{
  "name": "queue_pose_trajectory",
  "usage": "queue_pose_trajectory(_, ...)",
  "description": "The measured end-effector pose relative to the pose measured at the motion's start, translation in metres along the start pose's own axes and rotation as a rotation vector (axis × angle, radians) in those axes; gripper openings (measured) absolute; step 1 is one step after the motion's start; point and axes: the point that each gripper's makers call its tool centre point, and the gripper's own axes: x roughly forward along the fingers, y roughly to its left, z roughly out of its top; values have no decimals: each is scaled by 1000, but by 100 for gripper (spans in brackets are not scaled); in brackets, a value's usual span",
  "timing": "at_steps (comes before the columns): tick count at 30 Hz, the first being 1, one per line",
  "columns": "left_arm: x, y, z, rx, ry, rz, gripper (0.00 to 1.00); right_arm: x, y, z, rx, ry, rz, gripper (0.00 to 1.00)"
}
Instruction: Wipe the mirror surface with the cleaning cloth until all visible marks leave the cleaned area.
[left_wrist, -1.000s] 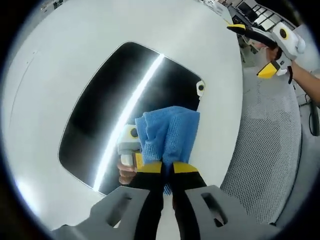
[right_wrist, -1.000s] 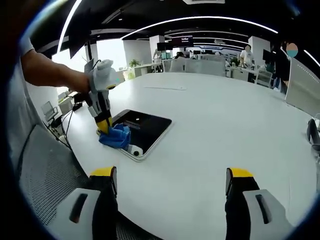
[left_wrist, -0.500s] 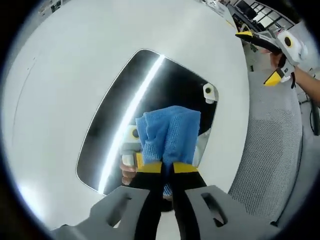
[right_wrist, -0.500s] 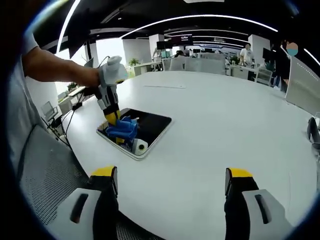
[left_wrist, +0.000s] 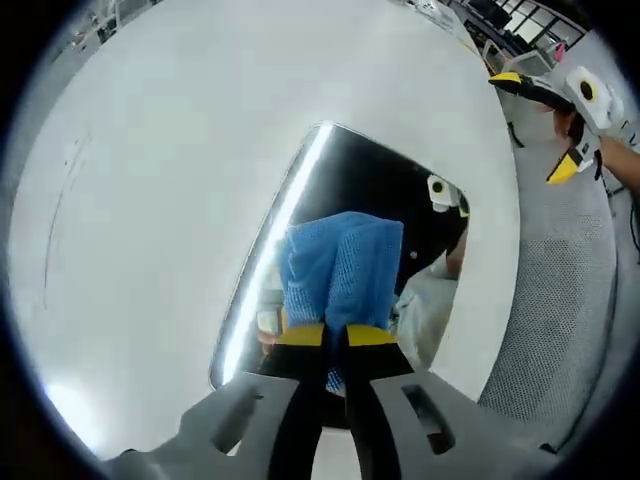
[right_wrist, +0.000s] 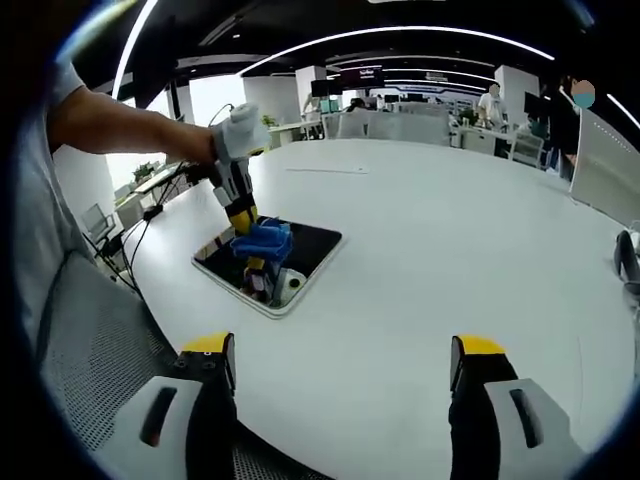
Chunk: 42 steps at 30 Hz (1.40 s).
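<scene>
The blue cleaning cloth (left_wrist: 340, 268) is pinched between my left gripper's (left_wrist: 335, 336) yellow-tipped jaws and rests on the dark, rounded mirror (left_wrist: 372, 188), which lies flat on the white table (left_wrist: 150, 200). From the right gripper view, a hand holds the left gripper (right_wrist: 243, 218) tilted over the mirror (right_wrist: 312, 243), with the cloth (right_wrist: 265, 240) about at its middle. My right gripper (right_wrist: 343, 350) stands open over the table's near edge, holding nothing. It also shows in the left gripper view as the right gripper (left_wrist: 535, 125), off beyond the mirror.
A grey mesh chair (left_wrist: 560, 320) stands beside the table edge, seen too as the chair (right_wrist: 90, 360) at lower left. Broad bare table (right_wrist: 430, 240) stretches right of the mirror. Office desks and a standing person (right_wrist: 492, 105) are far behind.
The left gripper has slid the cloth from the mirror's near-left edge toward its middle. The right gripper has stayed put and open.
</scene>
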Motion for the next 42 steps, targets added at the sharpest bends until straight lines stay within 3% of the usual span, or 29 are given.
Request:
queue_pose_trajectory(4, 1, 1, 1, -3, 19, -14, 3, 0, 0, 0, 1, 1, -2, 87)
queue_pose_trajectory(19, 0, 17, 11, 25, 3, 38, 3, 0, -1, 1, 2, -3, -5, 87)
queue_pose_trajectory(22, -3, 33, 20, -15, -39, 134, 3, 0, 0, 1, 0, -3, -4, 87)
queue_pose_trajectory(42, -5, 33, 12, 47, -44, 105, 3, -1, -1, 1, -1, -4, -5, 87)
